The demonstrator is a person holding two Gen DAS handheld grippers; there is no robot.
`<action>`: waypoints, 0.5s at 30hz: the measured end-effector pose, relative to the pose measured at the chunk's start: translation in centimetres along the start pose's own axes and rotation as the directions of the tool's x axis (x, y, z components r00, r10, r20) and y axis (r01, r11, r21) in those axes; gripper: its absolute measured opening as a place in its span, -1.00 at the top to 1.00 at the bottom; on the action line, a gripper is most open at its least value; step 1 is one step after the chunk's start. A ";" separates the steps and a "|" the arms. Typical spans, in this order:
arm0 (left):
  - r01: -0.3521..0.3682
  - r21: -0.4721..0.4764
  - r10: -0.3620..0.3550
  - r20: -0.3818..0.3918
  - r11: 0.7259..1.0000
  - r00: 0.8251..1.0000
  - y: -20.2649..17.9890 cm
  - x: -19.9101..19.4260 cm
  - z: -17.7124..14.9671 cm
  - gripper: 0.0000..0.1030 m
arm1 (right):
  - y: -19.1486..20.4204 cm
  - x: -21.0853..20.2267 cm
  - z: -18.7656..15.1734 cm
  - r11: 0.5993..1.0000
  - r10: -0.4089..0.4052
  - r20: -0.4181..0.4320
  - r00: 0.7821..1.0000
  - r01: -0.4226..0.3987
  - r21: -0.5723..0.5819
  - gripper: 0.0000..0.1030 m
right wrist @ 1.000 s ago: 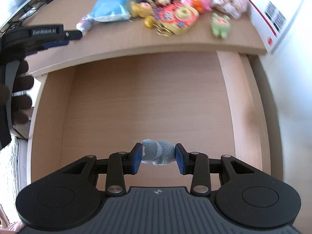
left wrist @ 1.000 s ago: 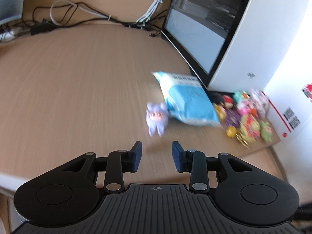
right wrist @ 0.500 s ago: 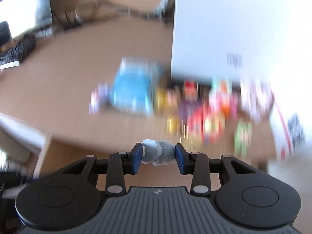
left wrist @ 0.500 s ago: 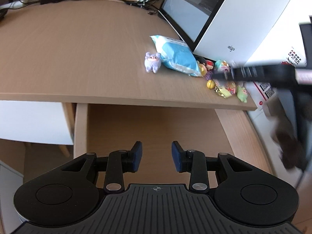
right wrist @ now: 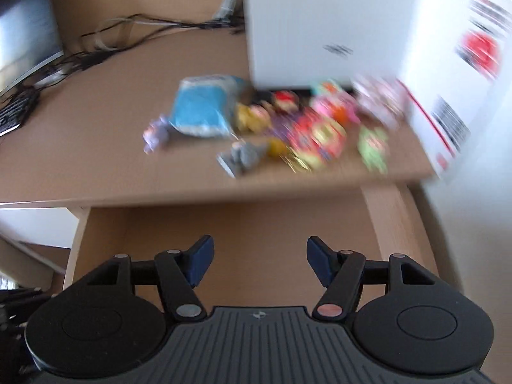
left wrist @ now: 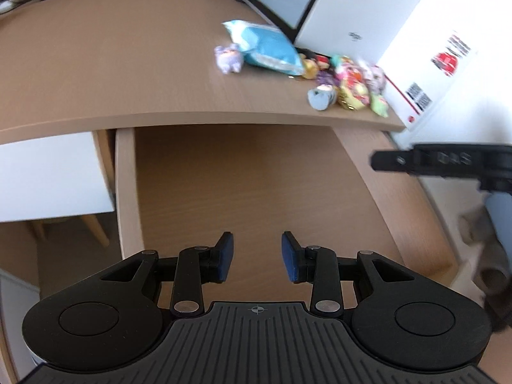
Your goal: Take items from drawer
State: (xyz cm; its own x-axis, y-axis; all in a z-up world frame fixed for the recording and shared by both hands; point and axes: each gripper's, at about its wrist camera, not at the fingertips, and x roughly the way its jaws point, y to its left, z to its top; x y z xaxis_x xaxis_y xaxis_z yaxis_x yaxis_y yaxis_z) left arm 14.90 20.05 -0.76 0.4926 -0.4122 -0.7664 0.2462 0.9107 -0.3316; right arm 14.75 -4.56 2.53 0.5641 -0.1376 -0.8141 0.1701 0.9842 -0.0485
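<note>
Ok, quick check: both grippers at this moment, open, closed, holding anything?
Left gripper: open, nothing between its blue pads.
Right gripper: jaws have just been opening, empty; small grey plush toy lies on the desk.

A white computer case (left wrist: 358, 16) stands at the upper right of the left wrist view, on the wooden desk (left wrist: 112, 64). Black cables (right wrist: 134, 32) lie along the far edge of the desk. A white box with red print (right wrist: 460, 64) stands at the right, beside the case.
</note>
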 end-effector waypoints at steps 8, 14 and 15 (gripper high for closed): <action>-0.014 -0.014 0.015 0.087 1.000 0.996 -1.9 -3.4 -2.0 0.30 | -2.0 -5.9 -4.5 0.995 -0.006 0.076 0.997 -0.001 0.095 -0.35; -0.074 -0.076 0.087 0.186 0.994 0.979 -5.4 -6.4 -5.4 0.31 | -3.8 -8.4 -7.4 0.994 0.062 0.120 0.991 -0.072 0.081 -0.37; -0.088 -0.089 0.105 0.205 0.992 0.973 -6.2 -7.0 -6.2 0.31 | -4.3 -8.9 -8.2 0.993 0.079 0.124 0.989 -0.090 0.079 -0.38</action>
State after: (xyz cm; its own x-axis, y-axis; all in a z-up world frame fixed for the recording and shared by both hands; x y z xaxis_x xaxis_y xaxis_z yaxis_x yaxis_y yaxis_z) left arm 4.71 17.45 3.23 0.6761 -0.3110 -0.6679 0.1268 0.9421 -0.3103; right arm 2.34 -6.62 5.21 0.6716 -0.0718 -0.7374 0.1825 0.9807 0.0707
